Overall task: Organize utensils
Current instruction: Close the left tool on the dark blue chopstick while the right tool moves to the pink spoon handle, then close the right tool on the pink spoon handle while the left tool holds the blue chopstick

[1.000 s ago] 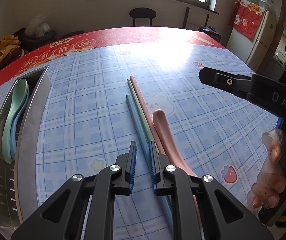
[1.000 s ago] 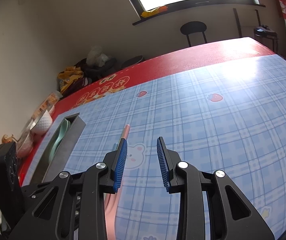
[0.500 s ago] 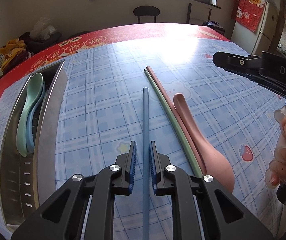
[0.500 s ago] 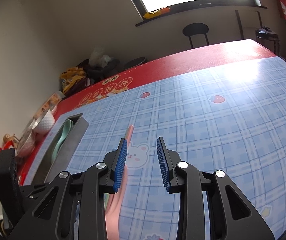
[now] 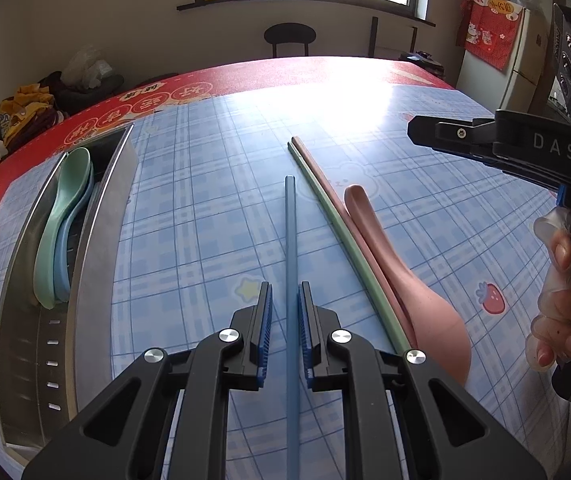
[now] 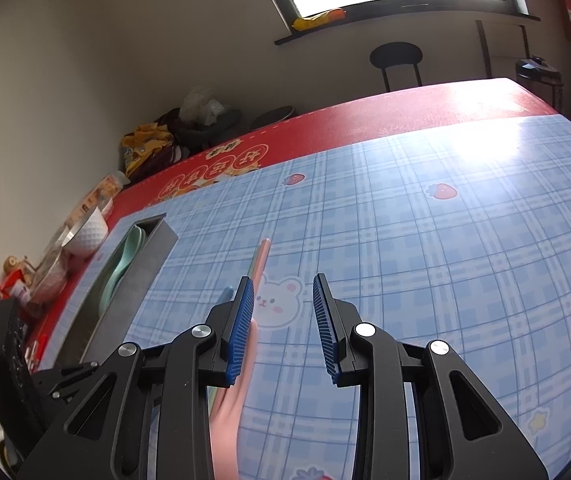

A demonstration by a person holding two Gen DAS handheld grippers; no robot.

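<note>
My left gripper point(image 5: 284, 322) is shut on a blue chopstick point(image 5: 290, 232) and holds it above the table, pointing away from me. A green chopstick point(image 5: 337, 236), a pink chopstick point(image 5: 323, 184) and a pink spoon point(image 5: 409, 284) lie on the blue checked tablecloth to its right. A metal utensil tray point(image 5: 97, 216) at the left holds a green spoon point(image 5: 61, 216) over a blue spoon point(image 5: 67, 256). My right gripper point(image 6: 283, 320) is open and empty above the pink spoon point(image 6: 229, 408); it shows in the left wrist view point(image 5: 497, 140).
White and metal bowls point(image 6: 85, 236) and snack packets sit at the table's left edge beyond the tray point(image 6: 133, 280). A black stool point(image 5: 289, 36) stands behind the table, a fridge point(image 5: 513, 60) at the right.
My left gripper has lifted the blue chopstick away from the other utensils, moved left and swung it straight ahead. The right gripper has stayed open and barely moved.
</note>
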